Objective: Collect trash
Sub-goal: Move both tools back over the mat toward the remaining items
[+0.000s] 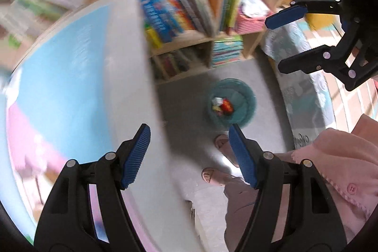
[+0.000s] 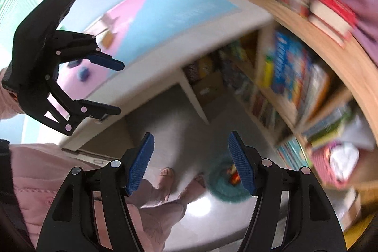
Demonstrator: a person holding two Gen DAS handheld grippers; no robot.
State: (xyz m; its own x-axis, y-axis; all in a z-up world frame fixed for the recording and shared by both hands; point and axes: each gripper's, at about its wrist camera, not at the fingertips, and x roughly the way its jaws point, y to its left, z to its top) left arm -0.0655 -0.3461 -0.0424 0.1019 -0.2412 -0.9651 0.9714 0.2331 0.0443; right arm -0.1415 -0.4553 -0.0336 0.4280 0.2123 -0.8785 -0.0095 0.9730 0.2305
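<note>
A teal bin [image 1: 243, 108] stands on the grey floor below, with colourful wrappers [image 1: 223, 106] lying inside it. My left gripper [image 1: 190, 155] hangs high over the floor beside the table edge, open, with nothing between its blue pads. My right gripper [image 1: 274, 45] shows at the upper right, also open and empty. In the right wrist view the right gripper [image 2: 191, 162] hovers above the bin [image 2: 222, 190], whose rim is partly hidden by one finger; wrappers [image 2: 232, 175] show inside. The left gripper [image 2: 121, 87] sits at the left, over the table. Both views are blurred.
A white table [image 2: 250, 15] with a blue and pink mat [image 1: 70, 63] carries small blurred items [image 2: 83, 73]. A wooden bookshelf [image 1: 189, 39] full of books lines the wall. The person's sandalled feet [image 1: 222, 141] stand near the bin, beside a pink garment [image 1: 342, 157].
</note>
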